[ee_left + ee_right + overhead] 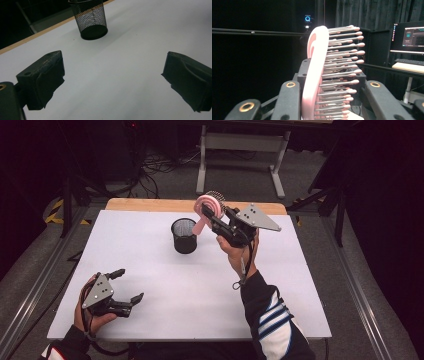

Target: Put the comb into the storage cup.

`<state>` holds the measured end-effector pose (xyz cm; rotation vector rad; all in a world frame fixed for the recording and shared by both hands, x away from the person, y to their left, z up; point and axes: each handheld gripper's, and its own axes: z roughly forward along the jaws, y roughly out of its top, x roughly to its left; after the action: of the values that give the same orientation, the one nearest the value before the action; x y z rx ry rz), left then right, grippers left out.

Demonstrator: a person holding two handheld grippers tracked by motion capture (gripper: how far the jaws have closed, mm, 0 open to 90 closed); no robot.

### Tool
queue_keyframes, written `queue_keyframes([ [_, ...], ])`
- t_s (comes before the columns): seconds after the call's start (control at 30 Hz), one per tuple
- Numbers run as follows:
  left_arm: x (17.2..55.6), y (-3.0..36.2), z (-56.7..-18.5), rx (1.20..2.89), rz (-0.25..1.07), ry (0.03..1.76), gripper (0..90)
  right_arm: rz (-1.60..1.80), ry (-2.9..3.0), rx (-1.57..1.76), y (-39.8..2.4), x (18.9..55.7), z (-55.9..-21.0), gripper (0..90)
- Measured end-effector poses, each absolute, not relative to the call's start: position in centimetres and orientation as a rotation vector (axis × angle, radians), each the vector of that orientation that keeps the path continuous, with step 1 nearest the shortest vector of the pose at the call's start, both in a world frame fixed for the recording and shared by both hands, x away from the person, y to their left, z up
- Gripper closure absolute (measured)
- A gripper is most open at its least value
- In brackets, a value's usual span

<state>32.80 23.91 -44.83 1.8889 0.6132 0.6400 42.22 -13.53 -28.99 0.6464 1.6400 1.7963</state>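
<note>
A pink hairbrush [206,207] with pale-tipped bristles hangs in the air over the back middle of the white table [200,310]. My right gripper [213,216] is shut on its head, and the pink handle slants down toward a black mesh cup [184,236]. In the right gripper view the hairbrush [315,75] stands upright between the jaws of my right gripper [332,100], bristles pointing right. Near the front left corner my left gripper [131,284] is held low over the table, open with nothing in it. Between the wide-apart jaws of my left gripper [112,80], the mesh cup [90,21] stands upright farther off.
A wooden strip [150,204] runs along the table's far edge. Behind it stands a white desk frame [242,150] among floor cables. A lit monitor [413,36] and a keyboard [409,62] appear far off in the right gripper view.
</note>
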Motion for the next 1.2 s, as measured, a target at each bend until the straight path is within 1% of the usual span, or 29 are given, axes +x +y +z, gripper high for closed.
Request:
queue_keyframes([
  [0.5,32.9,23.9,-44.9,1.890,0.637,0.608,4.8,1.789,1.645,0.655,-12.2,43.9,-28.1,64.1],
  [1.2,32.8,23.9,-44.8,1.875,0.622,0.602,4.9,1.775,1.672,0.685,-10.4,45.7,-29.0,64.1],
])
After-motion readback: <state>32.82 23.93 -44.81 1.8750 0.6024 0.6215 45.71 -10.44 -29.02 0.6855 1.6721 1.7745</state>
